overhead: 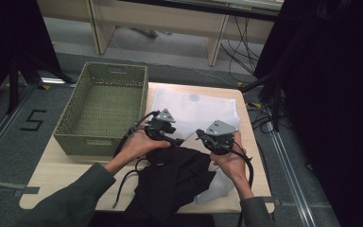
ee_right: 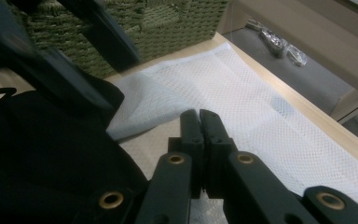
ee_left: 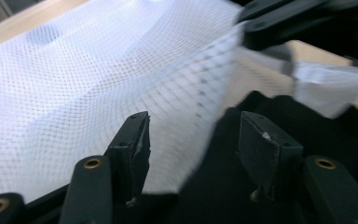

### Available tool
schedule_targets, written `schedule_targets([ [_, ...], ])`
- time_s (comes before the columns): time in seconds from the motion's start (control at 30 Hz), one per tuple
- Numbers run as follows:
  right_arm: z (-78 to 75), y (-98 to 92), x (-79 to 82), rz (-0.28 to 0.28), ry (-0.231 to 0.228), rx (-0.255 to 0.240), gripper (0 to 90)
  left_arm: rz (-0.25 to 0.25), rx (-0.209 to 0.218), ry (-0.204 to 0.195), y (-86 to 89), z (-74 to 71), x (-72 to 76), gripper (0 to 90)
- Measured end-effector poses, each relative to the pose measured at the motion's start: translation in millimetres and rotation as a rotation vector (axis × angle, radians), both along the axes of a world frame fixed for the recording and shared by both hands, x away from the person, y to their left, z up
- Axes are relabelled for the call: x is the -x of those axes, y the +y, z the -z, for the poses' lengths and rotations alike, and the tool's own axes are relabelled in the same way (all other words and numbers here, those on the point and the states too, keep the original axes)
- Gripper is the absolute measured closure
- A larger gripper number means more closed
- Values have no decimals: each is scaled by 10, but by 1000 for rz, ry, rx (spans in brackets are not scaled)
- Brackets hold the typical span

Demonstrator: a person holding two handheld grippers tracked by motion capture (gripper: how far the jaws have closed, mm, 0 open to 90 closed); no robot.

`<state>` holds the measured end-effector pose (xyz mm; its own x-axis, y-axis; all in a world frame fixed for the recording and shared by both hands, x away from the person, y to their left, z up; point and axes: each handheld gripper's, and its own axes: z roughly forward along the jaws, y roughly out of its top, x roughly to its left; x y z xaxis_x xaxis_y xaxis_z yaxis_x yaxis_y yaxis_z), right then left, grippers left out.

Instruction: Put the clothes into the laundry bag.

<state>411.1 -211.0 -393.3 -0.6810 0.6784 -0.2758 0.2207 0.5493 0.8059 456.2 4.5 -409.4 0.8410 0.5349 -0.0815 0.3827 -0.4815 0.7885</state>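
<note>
The green woven basket (overhead: 105, 106) at upper left holds nothing. Centre frame, a white mesh bag (overhead: 196, 109) lies under black cloth (overhead: 175, 177). The left gripper (ee_left: 193, 135) gapes empty; the right gripper (ee_right: 199, 122) is clamped together.

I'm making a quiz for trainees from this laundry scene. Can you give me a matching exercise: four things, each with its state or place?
Things:
1 basket
2 mesh bag
3 left gripper
4 right gripper

States:
A jaws shut
B white, flat on the table
C green, at the table's far left
D jaws apart, over the black garment

Pairs: 1-C, 2-B, 3-D, 4-A
</note>
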Motion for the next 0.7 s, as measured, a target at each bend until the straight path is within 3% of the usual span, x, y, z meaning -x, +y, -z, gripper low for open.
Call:
schedule_targets([
  [0.07,-9,3,1,-4,-8,4,900,-17,-2,10,-95,98,-69,437],
  [0.1,-12,10,6,-7,-5,5,900,-11,-24,1,-138,149,-100,455],
  [0.17,-10,24,11,-13,-17,9,900,17,-72,-22,-167,200,-154,657],
  [0.2,-6,34,12,-19,-14,14,900,7,-57,-16,-156,195,-174,761],
  [0.27,9,51,21,-21,-7,19,900,17,-52,-2,-105,128,-193,862],
  [0.33,11,65,38,-23,5,8,900,36,-82,-12,-37,10,-186,883],
  [0.43,-54,114,93,-48,37,-49,841,44,-95,-10,33,-77,-190,884],
  [0.47,-83,136,125,-59,44,-59,796,83,-141,-13,86,-116,-229,884],
  [0.5,-128,184,171,-87,33,-75,707,52,-112,-2,90,-110,-229,884],
  [0.53,-160,236,221,-107,61,-100,652,77,-137,1,122,-125,-254,884],
  [0.57,-190,290,272,-123,88,-114,602,80,-130,10,131,-126,-262,884],
  [0.63,-197,433,352,-160,97,-135,503,88,-129,17,149,-136,-273,884],
  [0.7,-151,597,405,-203,144,-133,453,95,-108,34,155,-147,-266,884],
])
